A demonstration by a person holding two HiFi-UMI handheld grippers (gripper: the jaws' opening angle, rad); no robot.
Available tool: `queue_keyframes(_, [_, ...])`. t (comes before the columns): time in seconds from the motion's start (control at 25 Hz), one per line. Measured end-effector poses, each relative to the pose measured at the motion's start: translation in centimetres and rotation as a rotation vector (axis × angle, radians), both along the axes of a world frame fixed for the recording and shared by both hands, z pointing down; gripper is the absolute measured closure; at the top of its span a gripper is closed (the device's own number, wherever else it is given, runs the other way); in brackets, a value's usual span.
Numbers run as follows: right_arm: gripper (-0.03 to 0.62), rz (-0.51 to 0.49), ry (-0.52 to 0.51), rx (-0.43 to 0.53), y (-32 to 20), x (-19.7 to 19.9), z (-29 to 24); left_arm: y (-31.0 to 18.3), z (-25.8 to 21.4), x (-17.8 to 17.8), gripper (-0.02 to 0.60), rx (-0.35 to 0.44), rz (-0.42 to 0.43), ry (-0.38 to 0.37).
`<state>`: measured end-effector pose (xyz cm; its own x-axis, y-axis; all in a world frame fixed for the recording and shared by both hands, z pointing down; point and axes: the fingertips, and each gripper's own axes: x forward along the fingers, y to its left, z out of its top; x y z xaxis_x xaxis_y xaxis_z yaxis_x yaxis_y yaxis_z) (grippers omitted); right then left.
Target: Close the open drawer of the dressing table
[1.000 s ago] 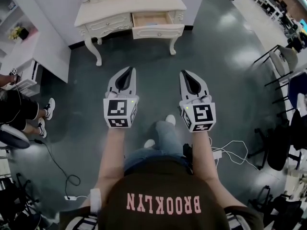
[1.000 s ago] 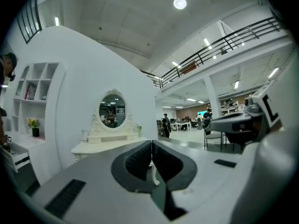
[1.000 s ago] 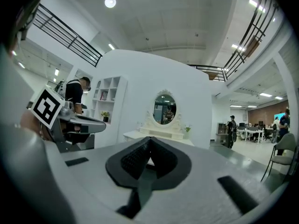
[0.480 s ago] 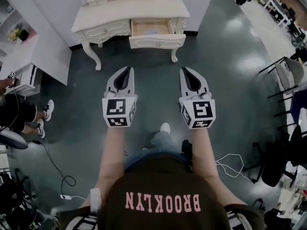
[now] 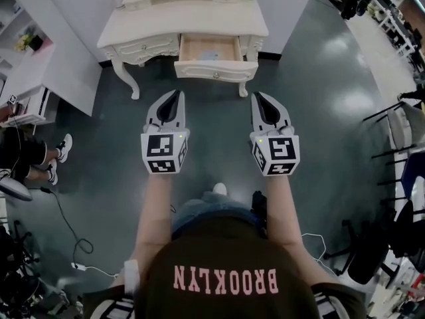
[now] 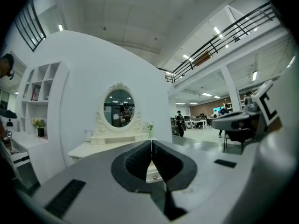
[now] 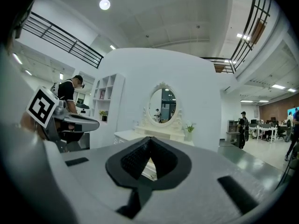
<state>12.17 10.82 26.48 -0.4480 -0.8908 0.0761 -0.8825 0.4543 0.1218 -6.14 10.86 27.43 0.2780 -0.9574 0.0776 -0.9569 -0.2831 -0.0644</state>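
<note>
Although the task is to shut it, the drawer [image 5: 211, 48] of the cream dressing table [image 5: 199, 20] stands pulled out toward the person at 12 o'clock in the head view. Its front panel and small knob sit well forward of the table's frame, so by these views none of the closing is done. The left gripper [image 5: 175, 97] and the right gripper [image 5: 260, 97] are held side by side at about 11 and 1 o'clock from the person's body, over the dark floor [image 5: 319, 98] and well apart from the drawer front. Each gripper's own view shows its jaws pressed together tip to tip with nothing between them, aimed toward the table and its oval mirror [image 6: 118, 108]. What is left, I judge, is the whole job: close the gap to the table, set a gripper against the drawer front and push it in flush. As for writing, the only legible word is "BROOKLYN" in pink capitals on the person's dark top [image 5: 226, 281] at 6 o'clock, seen upside down from the head camera. The cubes on the grippers carry black-and-white square markers but no letters. No brand or label can be read on the table, and whatever pale thing lies inside the drawer is too small to name.
</note>
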Motion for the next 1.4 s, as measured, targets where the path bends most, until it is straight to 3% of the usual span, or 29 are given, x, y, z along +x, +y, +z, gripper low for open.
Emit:
queue_keyframes(0.48, [0.600, -0.008, -0.021, -0.037, -6.8, 2.1, 1.8, -4.7, 2.7, 0.7, 0.577, -0.056, -0.078, 0.010])
queue_keyframes(0.92, [0.600, 0.005, 0.012, -0.120, -13.9, 0.7, 5.2, -12.0, 5.9, -0.5, 0.577, -0.125, -0.049, 0.003])
queue_keyframes(1.4, [0.600, 0.043, 0.011, -0.297, -20.6, -0.2, 12.4, -19.6, 11.4, -2.1, 0.577, -0.240, -0.037, 0.009])
